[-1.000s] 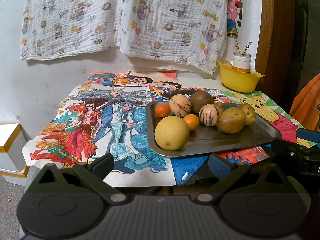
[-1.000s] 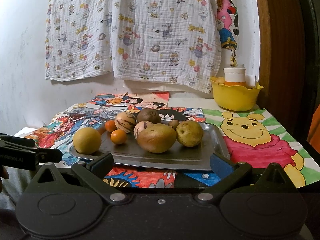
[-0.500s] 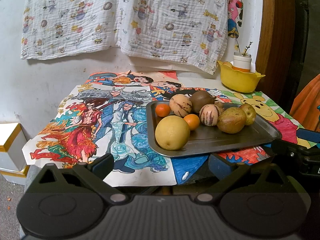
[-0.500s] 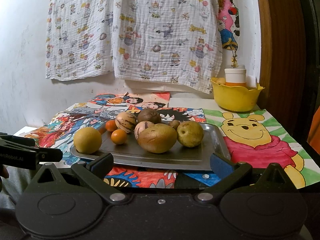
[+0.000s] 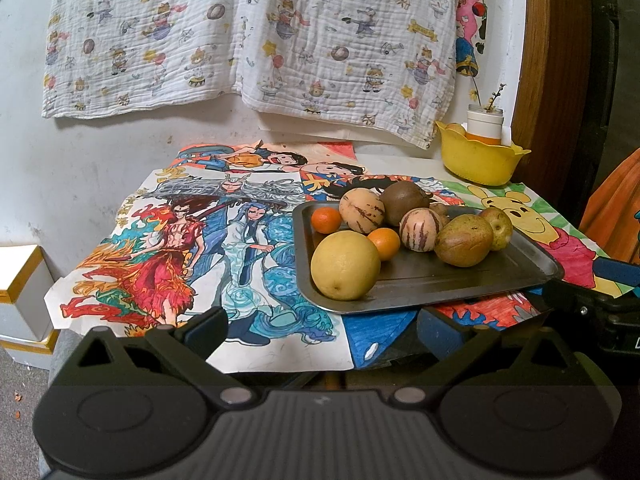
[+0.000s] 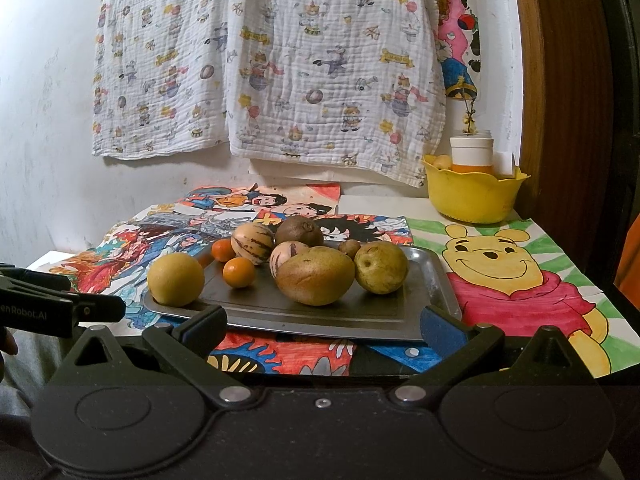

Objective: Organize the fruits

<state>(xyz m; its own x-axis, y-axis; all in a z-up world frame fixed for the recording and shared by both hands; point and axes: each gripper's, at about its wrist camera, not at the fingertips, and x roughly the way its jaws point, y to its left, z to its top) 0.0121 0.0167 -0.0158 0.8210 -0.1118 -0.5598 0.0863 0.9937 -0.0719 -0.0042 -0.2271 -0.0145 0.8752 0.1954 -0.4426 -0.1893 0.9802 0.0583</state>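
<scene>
Both the left gripper [image 5: 322,324] and right gripper [image 6: 322,326] hang wide and empty before the metal tray [image 6: 436,284] of fruit. The yellow citrus [image 5: 345,265] looks heavy, firm, rollable; grasp its widest middle.

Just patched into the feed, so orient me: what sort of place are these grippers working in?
Probably a home, perhaps a child's room: a cartoon-print muslin cloth hangs on the wall, hand-coloured cartoon drawings cover the table, and fruit sits on a metal tray.
</scene>
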